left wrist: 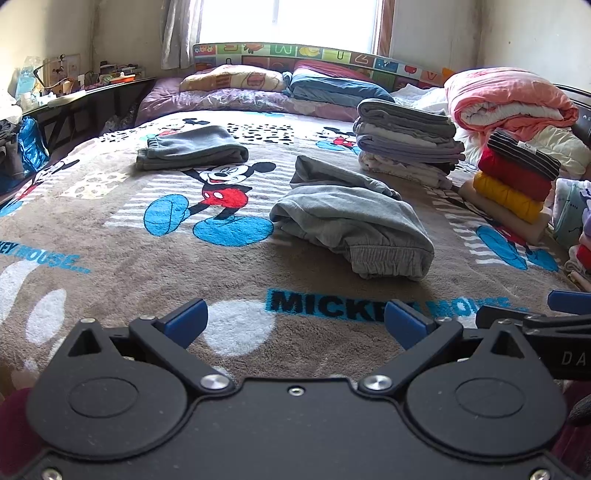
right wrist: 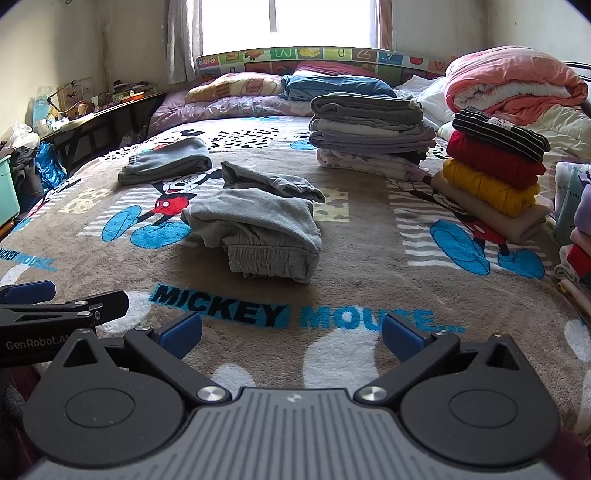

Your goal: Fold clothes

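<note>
Fuzzy brown fleece, printed with cartoon mice and blue block letters, covers the bed blanket (left wrist: pixel 110 236) that fills the left wrist view, under a bright window (left wrist: pixel 288 22). On it lie two grey garments: loosely folded grey sweatpants (left wrist: pixel 347 225) with a ribbed elastic cuff facing the camera, right of centre, and a smaller folded grey piece (left wrist: pixel 192 151) farther back on the left, well apart from them. Behind the sweatpants stands a grey and lilac stack (left wrist: pixel 406 147) of flat folded cloth, and to its right a leaning colourful stack (left wrist: pixel 517 177) of four rolled-looking layers: striped, red, yellow, beige. A puffy pink quilt (left wrist: pixel 506 99) bulges behind. The left gripper (left wrist: pixel 295 325) hovers low over the blanket's near edge, its blue-padded fingers spread wide and holding nothing.

From the right wrist view the same blanket (right wrist: pixel 369 266) spreads out, with the sweatpants (right wrist: pixel 255 232) now left of centre, soft and rumpled, cuff forward. The smaller grey piece (right wrist: pixel 166 162) lies beyond, the grey and lilac stack (right wrist: pixel 369 133) and colourful stack (right wrist: pixel 495 173) to the right, the quilt (right wrist: pixel 513 81) behind. The right gripper (right wrist: pixel 291 332) also stands wide apart, empty, near the printed lettering; the left gripper's black arm and one blue pad enter at the left edge.
</note>
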A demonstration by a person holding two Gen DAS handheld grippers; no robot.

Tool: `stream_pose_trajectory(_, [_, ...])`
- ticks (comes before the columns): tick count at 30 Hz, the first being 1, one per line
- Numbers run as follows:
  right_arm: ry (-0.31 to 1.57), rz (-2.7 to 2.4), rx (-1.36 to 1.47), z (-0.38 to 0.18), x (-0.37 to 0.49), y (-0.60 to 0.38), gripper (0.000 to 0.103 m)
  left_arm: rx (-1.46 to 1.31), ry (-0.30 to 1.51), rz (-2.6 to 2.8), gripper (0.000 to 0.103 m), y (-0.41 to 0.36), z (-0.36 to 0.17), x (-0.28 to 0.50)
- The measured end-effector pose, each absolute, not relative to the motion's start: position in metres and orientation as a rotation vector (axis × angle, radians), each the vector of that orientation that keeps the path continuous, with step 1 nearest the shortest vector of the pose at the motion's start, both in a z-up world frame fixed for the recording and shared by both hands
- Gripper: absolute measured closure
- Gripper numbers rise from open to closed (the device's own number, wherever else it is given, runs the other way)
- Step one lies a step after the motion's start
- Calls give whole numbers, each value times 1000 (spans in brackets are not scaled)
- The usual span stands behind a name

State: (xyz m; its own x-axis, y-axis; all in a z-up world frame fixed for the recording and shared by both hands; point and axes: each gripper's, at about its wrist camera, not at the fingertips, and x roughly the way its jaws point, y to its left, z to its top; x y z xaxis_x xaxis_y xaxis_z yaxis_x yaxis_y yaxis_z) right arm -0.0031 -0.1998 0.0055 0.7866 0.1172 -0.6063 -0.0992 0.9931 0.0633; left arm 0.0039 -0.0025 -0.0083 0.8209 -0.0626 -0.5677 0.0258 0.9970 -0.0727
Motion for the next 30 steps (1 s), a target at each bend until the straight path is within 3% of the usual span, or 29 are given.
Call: stream_pose_trajectory(30, [633,185,102,-6,1,-212,0,-129,600,-80,0,4,-16,12])
